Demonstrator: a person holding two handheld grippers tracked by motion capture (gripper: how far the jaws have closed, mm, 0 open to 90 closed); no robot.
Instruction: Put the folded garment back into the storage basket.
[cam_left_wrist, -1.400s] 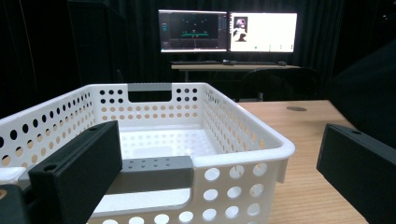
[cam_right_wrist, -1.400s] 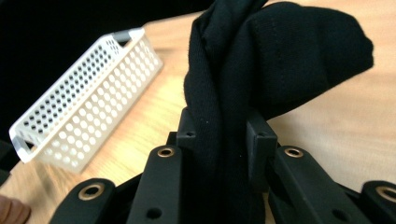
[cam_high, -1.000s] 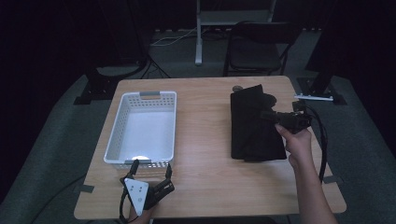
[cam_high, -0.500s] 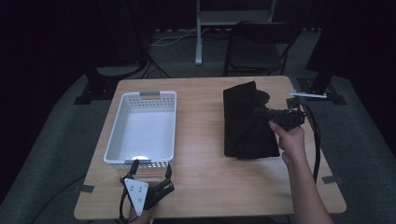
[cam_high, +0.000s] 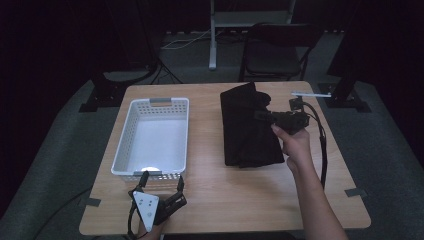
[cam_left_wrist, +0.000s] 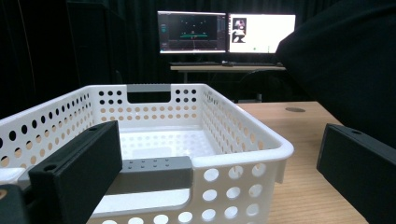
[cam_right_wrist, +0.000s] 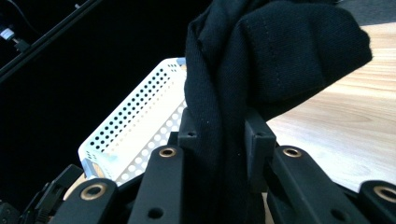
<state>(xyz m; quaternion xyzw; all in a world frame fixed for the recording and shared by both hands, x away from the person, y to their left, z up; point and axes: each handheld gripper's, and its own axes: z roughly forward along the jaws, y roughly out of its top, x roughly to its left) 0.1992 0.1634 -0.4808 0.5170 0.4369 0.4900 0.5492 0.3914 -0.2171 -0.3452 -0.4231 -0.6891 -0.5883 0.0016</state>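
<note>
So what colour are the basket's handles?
Grey handles on a white basket, clearest in the left gripper view.

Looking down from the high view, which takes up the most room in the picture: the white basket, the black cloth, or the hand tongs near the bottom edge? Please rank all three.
1. White basket, the largest.
2. Black cloth, somewhat smaller; part of it is bunched up and lifted in the right tongs, so its spread is unsure.
3. Left tongs, clearly the smallest.

Two lit monitors (cam_left_wrist: 226, 32) on desk (cam_left_wrist: 224, 67), far ahead of left gripper (cam_left_wrist: 210, 158). Dark chair (cam_high: 280, 50) past wooden table (cam_high: 210, 150), beyond right gripper (cam_high: 261, 115).
</note>
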